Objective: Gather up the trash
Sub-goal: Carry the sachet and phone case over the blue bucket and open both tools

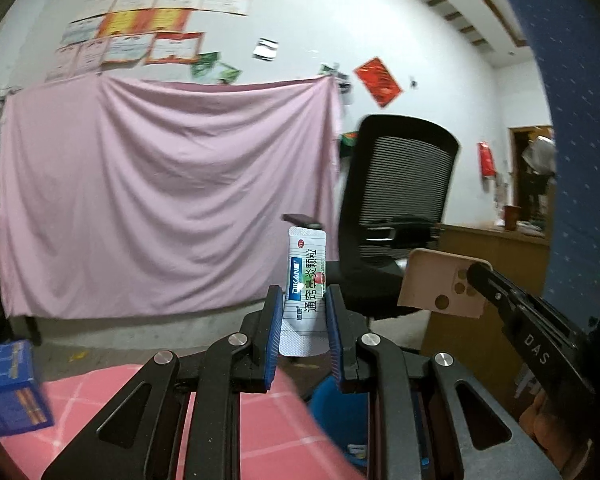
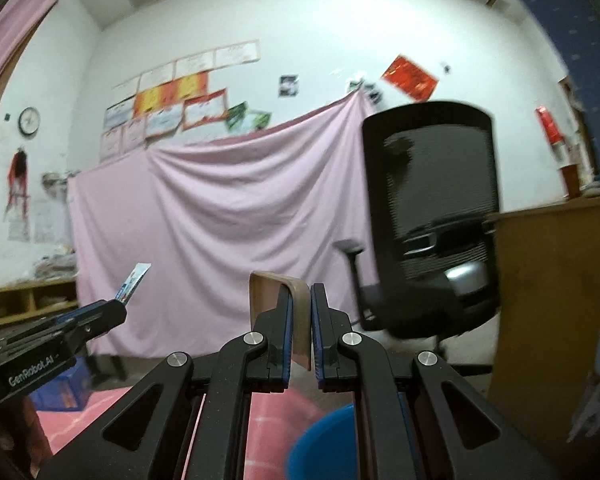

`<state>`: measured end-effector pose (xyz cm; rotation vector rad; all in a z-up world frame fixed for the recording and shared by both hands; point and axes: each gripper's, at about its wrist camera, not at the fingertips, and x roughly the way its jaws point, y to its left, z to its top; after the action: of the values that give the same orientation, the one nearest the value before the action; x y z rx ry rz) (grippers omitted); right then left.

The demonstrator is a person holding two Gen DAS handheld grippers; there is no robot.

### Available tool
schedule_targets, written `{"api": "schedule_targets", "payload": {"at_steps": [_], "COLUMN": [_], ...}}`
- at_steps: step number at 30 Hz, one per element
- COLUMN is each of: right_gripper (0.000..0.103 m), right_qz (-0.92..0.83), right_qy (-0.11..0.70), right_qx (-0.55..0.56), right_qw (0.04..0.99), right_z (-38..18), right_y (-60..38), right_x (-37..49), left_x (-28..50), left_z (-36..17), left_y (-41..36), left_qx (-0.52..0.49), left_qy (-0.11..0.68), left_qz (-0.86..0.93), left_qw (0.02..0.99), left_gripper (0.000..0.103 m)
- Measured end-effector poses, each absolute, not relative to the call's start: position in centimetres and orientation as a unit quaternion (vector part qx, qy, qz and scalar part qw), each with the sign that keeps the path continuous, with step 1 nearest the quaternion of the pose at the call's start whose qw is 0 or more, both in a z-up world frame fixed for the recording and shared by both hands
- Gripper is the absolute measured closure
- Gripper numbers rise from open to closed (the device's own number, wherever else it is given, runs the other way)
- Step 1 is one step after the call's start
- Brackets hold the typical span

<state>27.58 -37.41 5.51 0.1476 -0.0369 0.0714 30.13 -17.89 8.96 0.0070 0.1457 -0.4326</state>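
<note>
In the left wrist view my left gripper (image 1: 303, 300) is shut on a white medicine sachet (image 1: 305, 276) with blue and green print, held upright between the blue pads. To its right, my right gripper (image 1: 478, 274) pinches a beige phone case (image 1: 440, 284) with round camera holes. The right wrist view shows the right gripper (image 2: 302, 300) shut on the edge of that phone case (image 2: 268, 292), and the left gripper (image 2: 118, 308) at the left with the sachet (image 2: 134, 280) sticking up. Both are raised and point about level. A blue bin (image 2: 324, 440) lies low under the right gripper.
A pink checked cloth (image 1: 240, 420) covers the surface below, with a blue box (image 1: 8, 388) at its left. A black office chair (image 2: 432, 208) stands ahead right beside a wooden desk (image 2: 540, 280). A pink sheet (image 1: 160, 200) hangs over the back wall.
</note>
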Motion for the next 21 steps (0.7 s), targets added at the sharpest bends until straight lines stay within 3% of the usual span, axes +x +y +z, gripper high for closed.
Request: {"api": "schedule_targets", "payload": {"at_steps": [21], "right_gripper": [0.096], "right_qz": [-0.031], "right_qy": [0.118], "right_qx": [0.105], "right_qw": [0.987], "right_z": [0.0], "right_y": [-45.6], "right_x": [30.2], "left_x": [36.2], "left_z": [3.6], "left_y": [-29.3], "left_qx": [0.019], "left_qy": [0.218], "left_qz": [-0.257], "left_qw": [0.941], "left_gripper": [0.085]}}
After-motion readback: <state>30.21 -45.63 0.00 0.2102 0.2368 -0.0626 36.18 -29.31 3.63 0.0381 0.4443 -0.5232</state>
